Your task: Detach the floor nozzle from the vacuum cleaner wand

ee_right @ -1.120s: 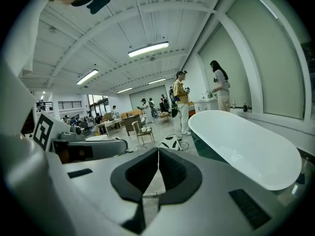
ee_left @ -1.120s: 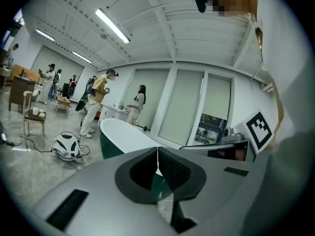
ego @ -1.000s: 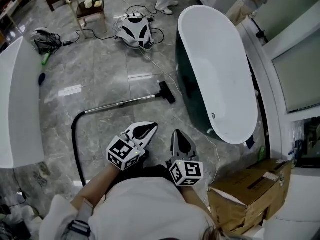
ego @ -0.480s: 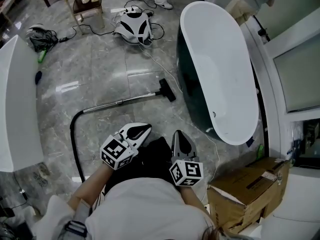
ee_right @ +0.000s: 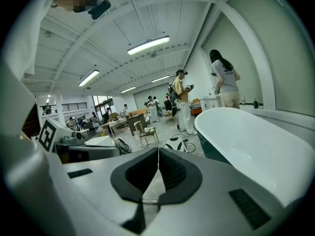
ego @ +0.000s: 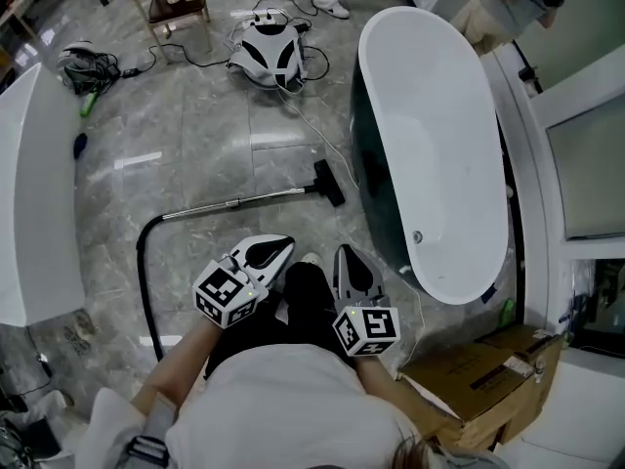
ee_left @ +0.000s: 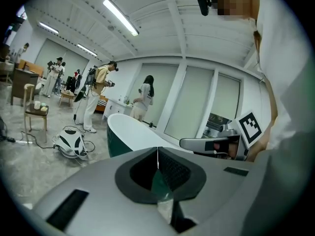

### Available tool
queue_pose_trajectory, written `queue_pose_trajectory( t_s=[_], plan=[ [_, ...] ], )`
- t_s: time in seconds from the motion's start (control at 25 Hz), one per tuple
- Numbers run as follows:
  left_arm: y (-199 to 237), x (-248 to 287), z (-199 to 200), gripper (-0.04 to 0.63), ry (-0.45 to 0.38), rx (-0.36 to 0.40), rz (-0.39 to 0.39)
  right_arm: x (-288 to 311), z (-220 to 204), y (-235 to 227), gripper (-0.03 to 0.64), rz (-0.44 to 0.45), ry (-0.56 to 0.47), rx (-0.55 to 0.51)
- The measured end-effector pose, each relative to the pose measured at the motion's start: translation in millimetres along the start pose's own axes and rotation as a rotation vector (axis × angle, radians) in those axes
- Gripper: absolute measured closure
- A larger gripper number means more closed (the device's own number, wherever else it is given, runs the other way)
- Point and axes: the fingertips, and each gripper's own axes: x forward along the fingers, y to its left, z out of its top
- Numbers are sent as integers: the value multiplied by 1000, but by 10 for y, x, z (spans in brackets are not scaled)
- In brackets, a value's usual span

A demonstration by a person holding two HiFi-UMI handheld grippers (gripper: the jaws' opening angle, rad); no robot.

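Observation:
The black floor nozzle (ego: pixel 329 182) lies on the grey marble floor beside the bathtub, joined to the silver wand (ego: pixel 239 201). The wand runs left to a black hose (ego: pixel 145 262). My left gripper (ego: pixel 278 248) is shut and empty, a short way in front of the wand and above the floor. My right gripper (ego: pixel 346 255) hangs beside it, also shut and empty. In the left gripper view the jaws (ee_left: pixel 157 149) meet with nothing between them. The right gripper view shows its jaws (ee_right: pixel 158 152) closed the same way. Neither gripper touches the wand or nozzle.
A white bathtub (ego: pixel 435 145) stands right of the nozzle. The vacuum body (ego: pixel 267 59) with cables sits farther away, near a small stool (ego: pixel 180 2). A cardboard box (ego: pixel 479 384) is at the near right, a white counter (ego: pixel 29 193) on the left. People stand in the background.
The person has stepped forward toward the wand, carrying both grippers along; a dark leg now shows between them. Both grippers stay shut.

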Motion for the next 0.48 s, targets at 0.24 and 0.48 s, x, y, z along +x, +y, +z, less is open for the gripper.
queue_pose_trajectory(
  t_s=[0.24, 0.48],
  plan=[
    [27, 514, 184, 584, -12, -10, 16, 194, 147, -344, 600, 56, 21, -8],
    [62, 1008, 139, 584, 33, 8, 8, 435, 76, -790, 600, 99, 72, -30]
  ],
)
